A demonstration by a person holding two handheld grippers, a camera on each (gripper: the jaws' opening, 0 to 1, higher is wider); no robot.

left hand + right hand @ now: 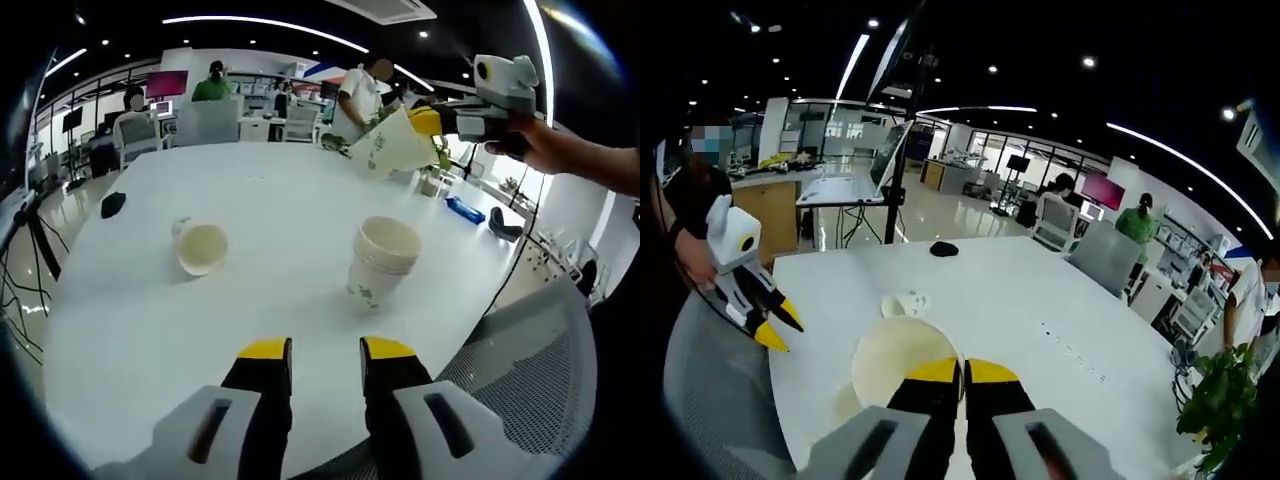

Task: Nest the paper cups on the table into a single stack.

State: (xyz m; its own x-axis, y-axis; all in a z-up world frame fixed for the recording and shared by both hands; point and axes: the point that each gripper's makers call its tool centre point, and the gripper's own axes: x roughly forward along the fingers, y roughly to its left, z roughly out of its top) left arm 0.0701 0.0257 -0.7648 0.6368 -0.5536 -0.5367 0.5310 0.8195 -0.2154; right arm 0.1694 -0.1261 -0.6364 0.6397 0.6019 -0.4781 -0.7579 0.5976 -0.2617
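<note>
On the white table (270,190) stands a nested stack of paper cups (383,260), mouth up. A single paper cup (200,247) lies on its side to the left, also visible as a small white cup (905,303) in the right gripper view. My left gripper (326,350) is open near the table's front edge, short of the stack, with nothing between its jaws. My right gripper (422,122) hangs above and beyond the stack, shut on the rim of a tilted paper cup (392,145). That held cup (895,365) shows its mouth at my right gripper (962,372). The left gripper (780,325) appears at the left.
A black object (113,203) lies at the table's far left. A grey mesh chair (520,360) sits at the near edge. Several people and desks fill the room behind. A potted plant (1220,400) and a tripod (895,150) stand off the table.
</note>
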